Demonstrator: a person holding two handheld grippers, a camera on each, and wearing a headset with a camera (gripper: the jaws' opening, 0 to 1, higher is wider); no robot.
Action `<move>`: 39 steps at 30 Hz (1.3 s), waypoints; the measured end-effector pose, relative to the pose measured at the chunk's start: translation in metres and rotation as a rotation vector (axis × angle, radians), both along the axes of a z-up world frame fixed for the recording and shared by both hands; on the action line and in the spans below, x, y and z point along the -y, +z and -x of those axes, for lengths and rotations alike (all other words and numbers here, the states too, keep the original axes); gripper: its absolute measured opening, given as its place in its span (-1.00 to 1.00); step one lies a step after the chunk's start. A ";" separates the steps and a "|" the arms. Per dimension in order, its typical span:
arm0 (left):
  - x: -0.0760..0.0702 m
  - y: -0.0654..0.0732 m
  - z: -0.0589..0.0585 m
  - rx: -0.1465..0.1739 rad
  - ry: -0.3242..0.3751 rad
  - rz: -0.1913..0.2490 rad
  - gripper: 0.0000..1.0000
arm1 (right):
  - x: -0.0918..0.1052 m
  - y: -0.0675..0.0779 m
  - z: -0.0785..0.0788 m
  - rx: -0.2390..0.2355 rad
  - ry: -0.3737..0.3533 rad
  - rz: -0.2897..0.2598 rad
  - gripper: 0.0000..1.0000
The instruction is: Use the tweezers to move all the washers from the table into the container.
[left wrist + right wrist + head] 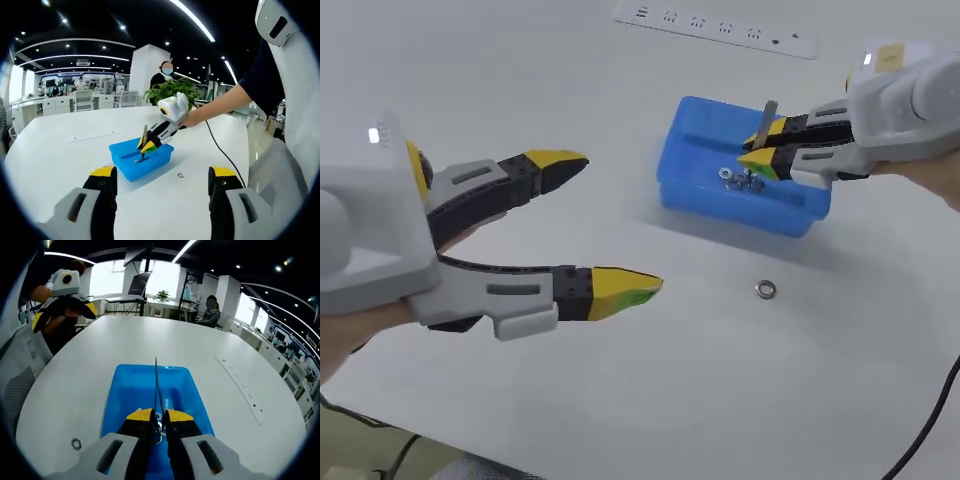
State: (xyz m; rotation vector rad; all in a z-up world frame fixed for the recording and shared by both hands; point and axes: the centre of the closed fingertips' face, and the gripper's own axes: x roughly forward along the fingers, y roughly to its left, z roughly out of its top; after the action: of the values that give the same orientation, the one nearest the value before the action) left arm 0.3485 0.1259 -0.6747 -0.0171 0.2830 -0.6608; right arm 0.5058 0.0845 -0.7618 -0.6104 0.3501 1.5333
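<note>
Blue plastic is what stands out: a shallow rectangular blue container (740, 207) (129, 169) (130, 385) sits on the white table (650, 400). The right gripper (756, 151) (159, 416) (148, 145) hangs over it with its yellow-tipped jaws clenched on thin grey metal tweezers (768, 112) (155, 380). The tweezers stand steeply, their lower end down among a small cluster of silver metal washers (740, 178) lying inside the container. Whether the tips hold one of them I cannot tell.

One more round silver washer (766, 289) (181, 175) (76, 443) lies on the bare table, near the container's front wall but apart from it.

The left gripper (612, 222) (163, 174) (62, 305) hovers above the table well away from the container, jaws spread wide and holding nothing. A long white power strip (715, 28) lies at the table's far edge.
</note>
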 end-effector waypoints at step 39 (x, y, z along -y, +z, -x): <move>0.040 0.024 -0.109 0.055 -0.137 0.089 0.40 | 0.001 0.026 0.012 0.001 0.011 -0.054 -0.84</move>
State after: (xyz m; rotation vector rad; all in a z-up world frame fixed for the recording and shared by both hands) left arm 0.4573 0.0860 -0.6509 -0.0652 0.2022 -0.8081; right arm 0.4937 0.0839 -0.7361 -0.5716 0.3043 1.5483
